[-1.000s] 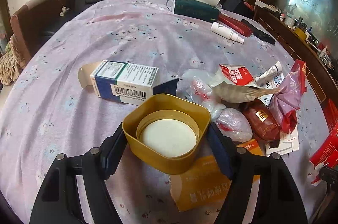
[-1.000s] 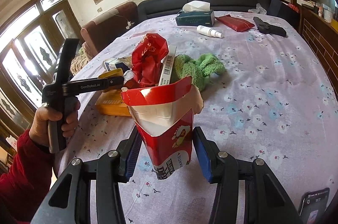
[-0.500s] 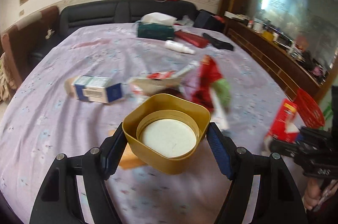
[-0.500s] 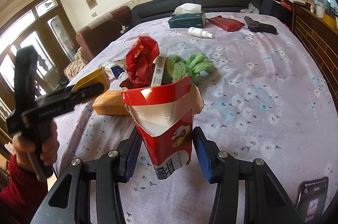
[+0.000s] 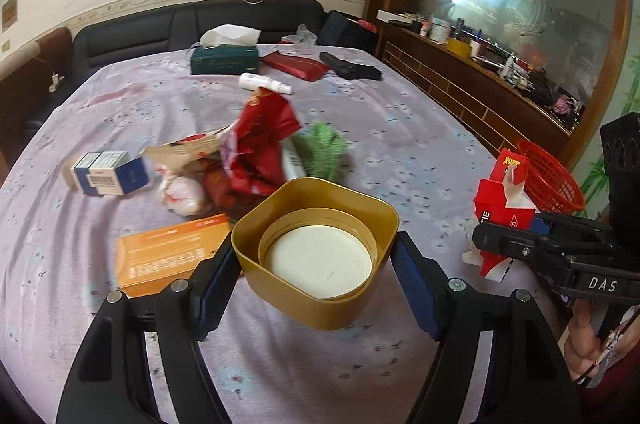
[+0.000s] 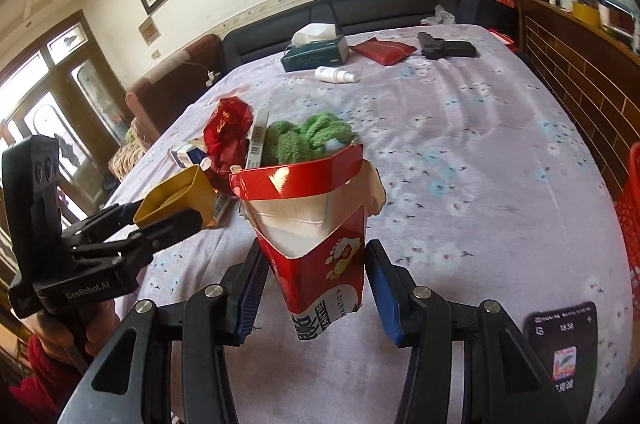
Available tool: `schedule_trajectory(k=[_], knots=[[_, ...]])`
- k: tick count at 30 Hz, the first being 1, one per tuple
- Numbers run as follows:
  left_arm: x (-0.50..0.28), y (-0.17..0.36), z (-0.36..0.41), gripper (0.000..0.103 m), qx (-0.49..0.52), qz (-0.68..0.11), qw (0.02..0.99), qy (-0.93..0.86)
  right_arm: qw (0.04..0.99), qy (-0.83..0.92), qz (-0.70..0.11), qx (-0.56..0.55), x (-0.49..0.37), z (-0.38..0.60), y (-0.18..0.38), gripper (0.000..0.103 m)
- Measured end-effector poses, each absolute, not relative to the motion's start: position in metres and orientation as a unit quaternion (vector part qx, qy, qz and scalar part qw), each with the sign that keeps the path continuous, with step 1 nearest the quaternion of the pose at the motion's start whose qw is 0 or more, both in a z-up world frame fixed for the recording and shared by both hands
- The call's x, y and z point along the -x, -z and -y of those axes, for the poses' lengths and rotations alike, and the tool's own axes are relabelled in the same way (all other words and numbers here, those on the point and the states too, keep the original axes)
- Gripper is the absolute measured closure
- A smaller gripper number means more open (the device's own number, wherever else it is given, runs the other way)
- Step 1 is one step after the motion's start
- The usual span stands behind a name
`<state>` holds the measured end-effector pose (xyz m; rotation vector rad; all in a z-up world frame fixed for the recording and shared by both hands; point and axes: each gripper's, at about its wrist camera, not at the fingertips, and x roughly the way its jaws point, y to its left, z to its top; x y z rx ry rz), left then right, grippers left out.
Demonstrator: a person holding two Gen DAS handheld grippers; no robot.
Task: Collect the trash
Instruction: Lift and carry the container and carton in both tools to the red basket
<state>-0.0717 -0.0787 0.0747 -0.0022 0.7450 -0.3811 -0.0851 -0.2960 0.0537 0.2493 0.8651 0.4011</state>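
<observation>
Two pieces of rubbish ride above a cluttered desk (image 5: pixel 400 128) under a flowered cloth: the left tongs (image 5: pixel 316 276) clamp a gold lid (image 5: pixel 316 248) by its sides, hollow upward, a hold that keeps the rounded piece from slipping, while the right tongs (image 6: pixel 314 276) carry a torn red carton (image 6: pixel 316 220); their pads look slightly clear of its sides here, though the left camera shows it pinched at their tip. Both loads hang off the cloth, apparently so they can travel without dragging through the heap. In the left view a red basket (image 5: pixel 550 180) sits past the desk edge at about 3 o'clock, right behind the carton, and is judged the likely drop point. Uncollected litter lies at 11 o'clock from the lid: a red wrapper (image 5: pixel 260 140), a blue and white box (image 5: pixel 106 172), an orange box (image 5: pixel 168 252) and a green cloth (image 5: pixel 322 148). A tissue box (image 5: pixel 224 58) stands at the far end near 12 o'clock
</observation>
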Motion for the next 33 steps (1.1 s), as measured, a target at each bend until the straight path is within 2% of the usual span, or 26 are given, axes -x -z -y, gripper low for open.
schedule_trajectory(k=[33], knots=[[0.09, -0.093, 0.136, 0.029, -0.04, -0.348, 0.911, 0.218, 0.903, -0.164, -0.363, -0.163, 0.122, 0.358, -0.086, 0.05]])
